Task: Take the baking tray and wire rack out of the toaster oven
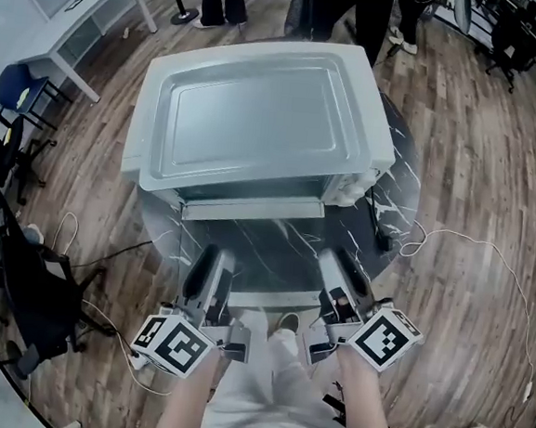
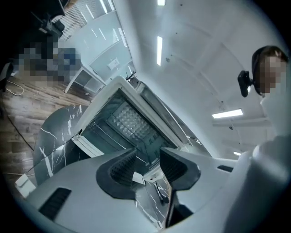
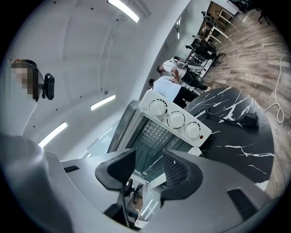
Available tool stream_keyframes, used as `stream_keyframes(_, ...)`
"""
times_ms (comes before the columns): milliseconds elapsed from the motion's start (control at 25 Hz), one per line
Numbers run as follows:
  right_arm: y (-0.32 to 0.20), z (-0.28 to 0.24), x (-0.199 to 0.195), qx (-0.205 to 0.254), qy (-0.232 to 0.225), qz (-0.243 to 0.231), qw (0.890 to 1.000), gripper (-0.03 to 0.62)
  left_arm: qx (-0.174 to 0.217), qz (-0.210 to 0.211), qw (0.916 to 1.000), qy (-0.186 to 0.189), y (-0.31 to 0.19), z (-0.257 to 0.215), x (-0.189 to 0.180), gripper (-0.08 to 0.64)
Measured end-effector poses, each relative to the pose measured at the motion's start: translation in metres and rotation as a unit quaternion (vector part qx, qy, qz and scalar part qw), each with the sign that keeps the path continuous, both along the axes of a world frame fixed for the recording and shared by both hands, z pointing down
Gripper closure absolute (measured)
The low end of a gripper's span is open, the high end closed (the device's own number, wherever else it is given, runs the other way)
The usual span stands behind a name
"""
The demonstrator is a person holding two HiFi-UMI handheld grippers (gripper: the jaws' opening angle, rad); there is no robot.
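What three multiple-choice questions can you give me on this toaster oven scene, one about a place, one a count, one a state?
1. Where does the toaster oven stand? A. on a shelf B. on a round black table C. on a cart
2. How many knobs are on its front? A. one B. five C. three
3. How is the right claw? A. open, nothing in it B. shut and empty C. shut on a knob
Answers: 1 B, the head view shows dark marbled tabletop around it; 2 C, the right gripper view shows three white knobs in a row; 3 A, its jaws stand apart with only the oven beyond.
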State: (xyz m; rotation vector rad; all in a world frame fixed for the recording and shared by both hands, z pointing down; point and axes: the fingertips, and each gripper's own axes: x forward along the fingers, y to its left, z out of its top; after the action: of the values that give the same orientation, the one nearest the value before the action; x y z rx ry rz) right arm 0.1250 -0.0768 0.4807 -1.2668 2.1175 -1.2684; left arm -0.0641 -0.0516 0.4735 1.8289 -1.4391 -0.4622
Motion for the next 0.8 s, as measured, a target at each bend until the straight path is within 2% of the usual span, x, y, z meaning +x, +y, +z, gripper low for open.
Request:
stream_keyframes(320, -0.054, 0.017, -0.023, -0.010, 0.001, 0.026, 1.000, 0.425, -0.026, -0.005, 0.9996, 0.001, -0.041, 0.032, -0.024, 0.405)
stream_keyframes(520, -0.081, 0.035, -0.041, -0.011, -0.001, 0.027, 1.000, 0.425, -0.046, -0.006, 0.9978, 0.047, -0.066, 0.052, -0.030, 0.396)
stream_keyframes(640, -0.096, 0.046, -0.046, -0.019, -0.004, 0.032, 0.999, 0.425, -0.055, -0.004, 0.9966, 0.060, -0.081, 0.062, -0.035, 0.383)
stream_keyframes(800, -0.111, 0.066, -0.045, -0.051, 0.005, 0.049, 0.997, 0.423, -0.073, -0.007, 0.9935, 0.087, -0.100, 0.076, -0.040, 0.367)
